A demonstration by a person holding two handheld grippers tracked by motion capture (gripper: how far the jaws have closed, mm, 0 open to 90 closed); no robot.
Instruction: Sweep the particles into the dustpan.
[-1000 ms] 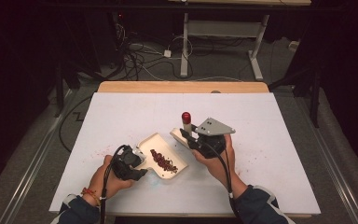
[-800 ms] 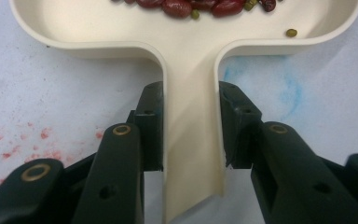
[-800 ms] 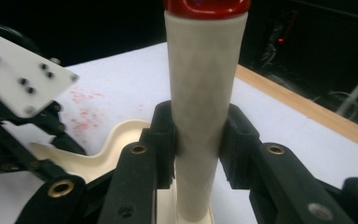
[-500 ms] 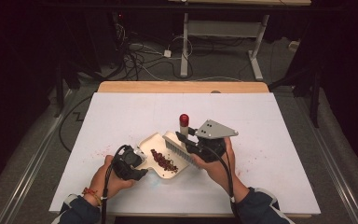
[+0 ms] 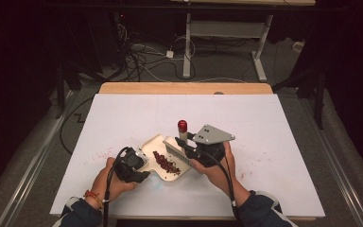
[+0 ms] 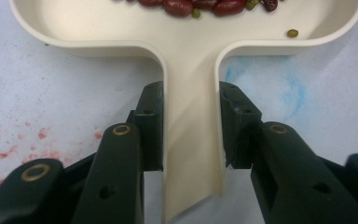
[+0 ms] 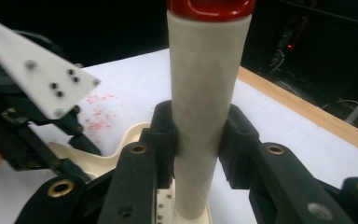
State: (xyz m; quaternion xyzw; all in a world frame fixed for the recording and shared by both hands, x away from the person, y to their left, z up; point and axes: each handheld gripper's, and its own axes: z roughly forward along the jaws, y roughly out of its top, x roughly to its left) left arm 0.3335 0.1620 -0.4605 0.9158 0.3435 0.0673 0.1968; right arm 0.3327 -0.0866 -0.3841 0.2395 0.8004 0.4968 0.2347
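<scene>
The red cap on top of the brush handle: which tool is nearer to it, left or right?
Right. The right tool is shut on the brush handle just below the red cap. The left tool grips the dustpan handle, at the pan's opposite side.

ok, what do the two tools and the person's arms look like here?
Both tools are black with brass-coloured rivets on the jaw links. The left tool trails a black cable; the right tool carries a grey three-cornered plate and a black cable. Dark blue sleeves; a red-orange beaded bracelet on the left wrist.
</scene>
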